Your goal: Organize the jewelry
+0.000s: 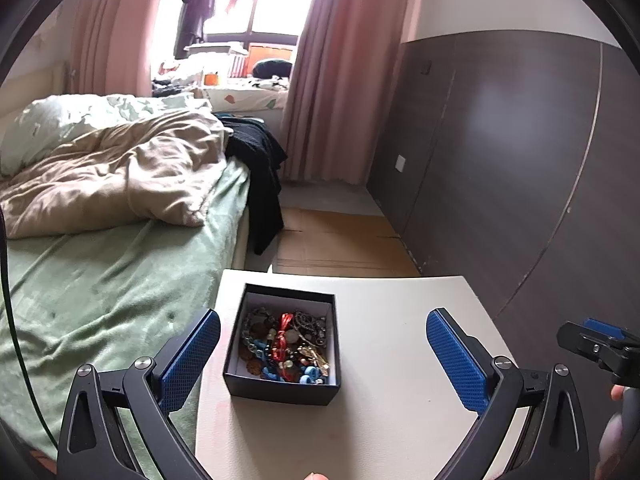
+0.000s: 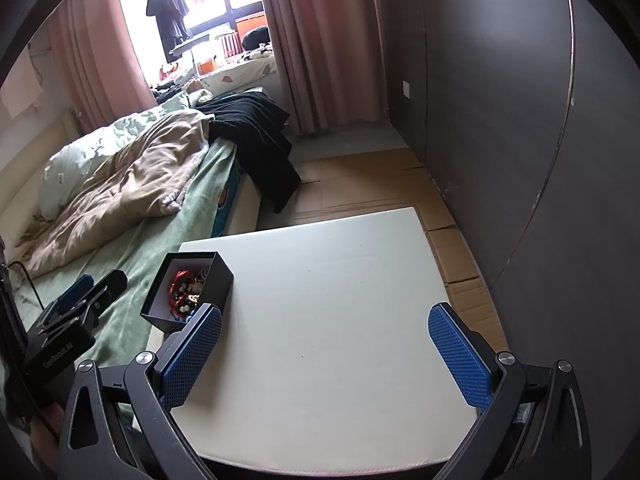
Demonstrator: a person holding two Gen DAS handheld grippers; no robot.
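A black open box (image 1: 280,390) holds a tangle of jewelry (image 1: 286,346): beads, chains, red and blue pieces. It sits at the left part of a white table (image 1: 400,360). My left gripper (image 1: 323,356) is open and empty, hovering just in front of the box, fingers spread wider than it. In the right wrist view the box (image 2: 212,280) stands at the table's (image 2: 340,300) left edge. My right gripper (image 2: 325,354) is open and empty above the table's middle front, its left finger (image 2: 192,356) close to the box. The left gripper (image 2: 80,300) shows at the left.
A bed (image 1: 100,280) with a green sheet and beige duvet lies left of the table. Dark wardrobe panels (image 1: 520,160) stand to the right. Cardboard sheets (image 1: 340,248) cover the floor beyond the table. The right gripper (image 1: 600,340) shows at the right edge.
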